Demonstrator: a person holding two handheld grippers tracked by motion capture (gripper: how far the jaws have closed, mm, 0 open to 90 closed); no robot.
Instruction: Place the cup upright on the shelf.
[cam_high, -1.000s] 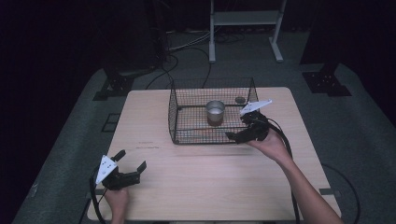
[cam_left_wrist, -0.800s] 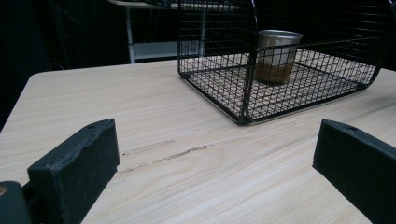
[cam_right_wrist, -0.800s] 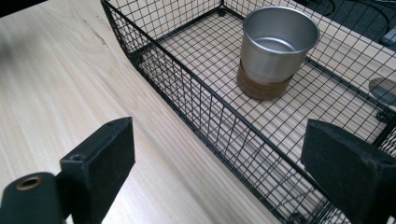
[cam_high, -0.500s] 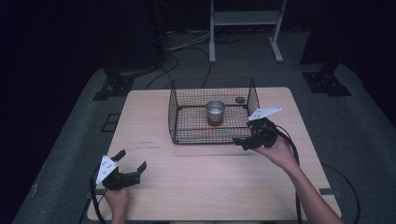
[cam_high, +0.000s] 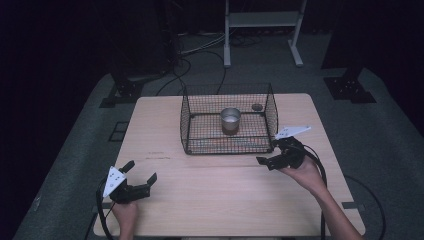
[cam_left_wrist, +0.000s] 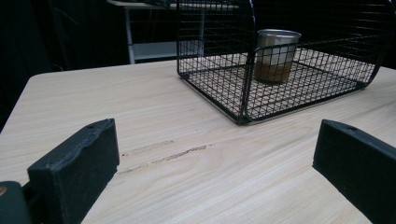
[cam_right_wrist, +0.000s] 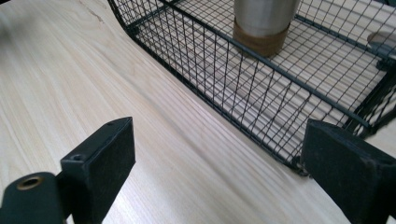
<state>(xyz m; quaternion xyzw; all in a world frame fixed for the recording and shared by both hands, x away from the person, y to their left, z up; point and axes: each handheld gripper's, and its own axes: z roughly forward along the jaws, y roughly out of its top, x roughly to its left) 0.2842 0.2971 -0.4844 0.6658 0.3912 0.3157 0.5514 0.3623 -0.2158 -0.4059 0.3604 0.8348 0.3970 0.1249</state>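
Observation:
A black wire basket (cam_high: 227, 145) stands at the back middle of the wooden table (cam_high: 225, 200). Inside it a metal cup (cam_high: 230, 120) stands upright, and a small dark round thing (cam_high: 257, 107) lies in the back right corner. My right gripper (cam_high: 265, 157) hovers low just in front of the basket's front right corner, jaws open and empty. In the right gripper view (cam_right_wrist: 217, 135) the basket (cam_right_wrist: 210, 93) and cup (cam_right_wrist: 264, 23) lie close ahead. My left gripper (cam_high: 141, 171) rests open and empty at the front left; its view (cam_left_wrist: 217, 135) faces the basket (cam_left_wrist: 243, 93) and cup (cam_left_wrist: 275, 56).
Bare tabletop stretches between the two grippers and in front of the basket. The table's front edge runs just behind my hands. On the dark floor beyond the table stand a white rack frame (cam_high: 262, 20), loose cables (cam_high: 195, 55) and black stand feet (cam_high: 350, 87).
My right gripper has drawn back from the basket's right front corner toward the front of the table and sunk lower. The left gripper has kept still.

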